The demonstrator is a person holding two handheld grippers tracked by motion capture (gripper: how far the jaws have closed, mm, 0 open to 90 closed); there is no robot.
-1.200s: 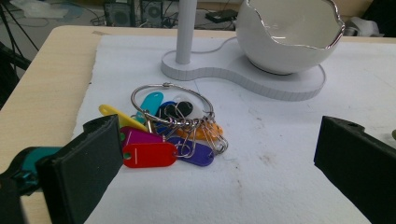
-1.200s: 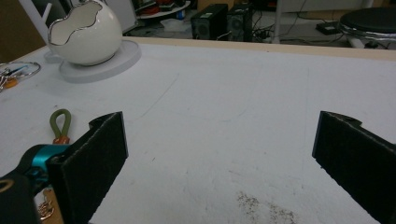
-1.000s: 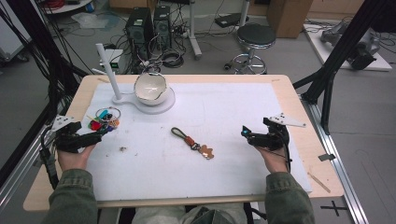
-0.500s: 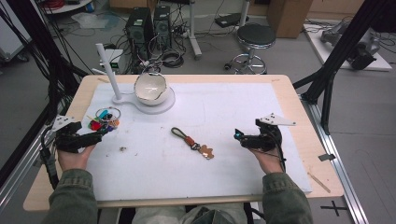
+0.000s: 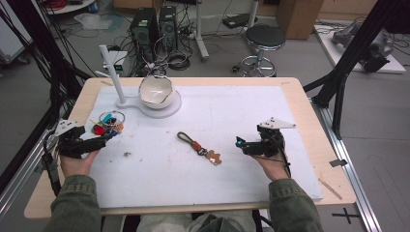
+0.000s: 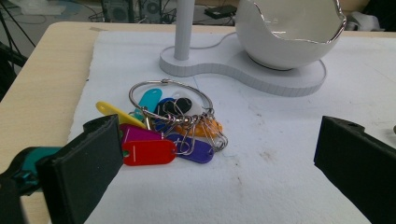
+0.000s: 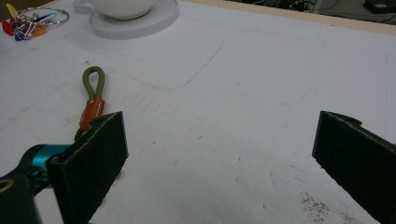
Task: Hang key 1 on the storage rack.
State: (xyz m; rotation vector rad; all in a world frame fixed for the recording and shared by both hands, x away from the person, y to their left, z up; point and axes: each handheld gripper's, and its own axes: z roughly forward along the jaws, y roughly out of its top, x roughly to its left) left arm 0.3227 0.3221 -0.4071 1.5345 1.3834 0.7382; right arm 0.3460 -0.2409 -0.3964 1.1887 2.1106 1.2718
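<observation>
High view: the left gripper (image 5: 89, 143) rests at the left edge of the frame, just below a ring of coloured key tags (image 5: 109, 124). The right gripper (image 5: 251, 145) sits right of centre, aimed at a lone keychain with an olive loop (image 5: 199, 148) at the middle of the white mat (image 5: 232, 106). A cracked white bowl on a stand (image 5: 155, 94) occupies the upper left of the tabletop (image 5: 309, 121).

Left gripper view: its fingers (image 6: 84, 163) stand wide apart, holding nothing. The key tags (image 6: 163, 126) lie centre frame just ahead, probably lined up for a grab.

Right gripper view: fingers (image 7: 95, 154) likewise spread and empty. The keychain (image 7: 91, 100) lies at the left, partly behind the left finger, so the gripper seems not yet squared onto it.
</observation>
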